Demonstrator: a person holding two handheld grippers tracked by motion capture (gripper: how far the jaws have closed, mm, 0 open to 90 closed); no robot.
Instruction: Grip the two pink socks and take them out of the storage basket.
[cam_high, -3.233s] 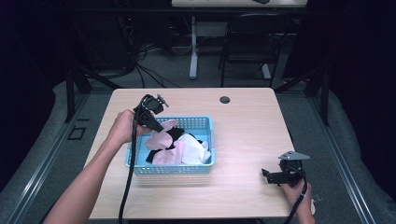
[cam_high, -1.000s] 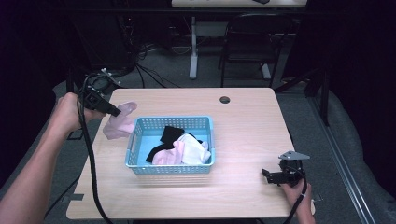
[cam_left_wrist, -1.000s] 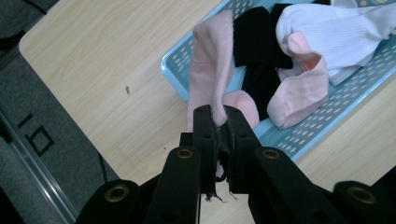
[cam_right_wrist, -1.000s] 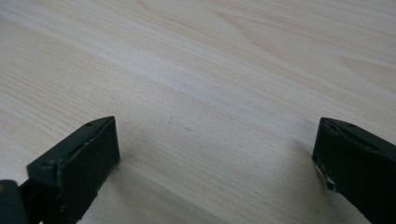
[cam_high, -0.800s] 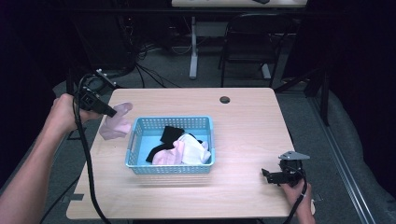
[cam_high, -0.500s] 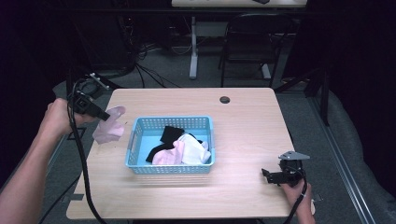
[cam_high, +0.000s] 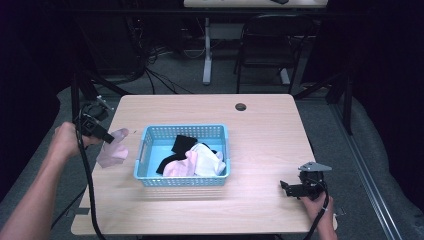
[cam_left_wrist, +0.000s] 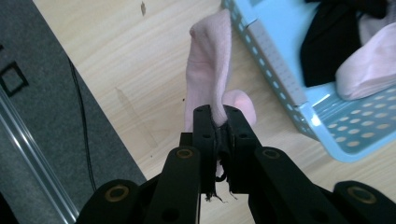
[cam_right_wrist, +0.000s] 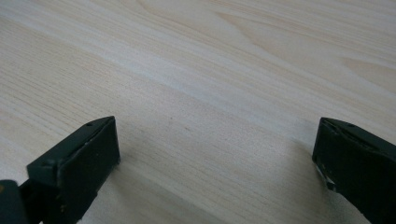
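baskets: 1 (cam_high: 183, 157) | pink socks outside basket: 1 (cam_high: 113, 152) | claws: 2 (cam_high: 111, 138) (cam_high: 286, 187)

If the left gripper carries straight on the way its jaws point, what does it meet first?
Probably the light wooden tabletop beside the blue plastic basket. The left gripper points down at it, with the pink sock it clamps hanging between; depth is unclear.

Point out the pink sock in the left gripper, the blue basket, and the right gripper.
pink sock (cam_left_wrist: 208, 70): left gripper view, on its hanging middle.
blue basket (cam_high: 182, 181): high view, on its near wall.
right gripper (cam_high: 286, 187): high view, between its fingertips.
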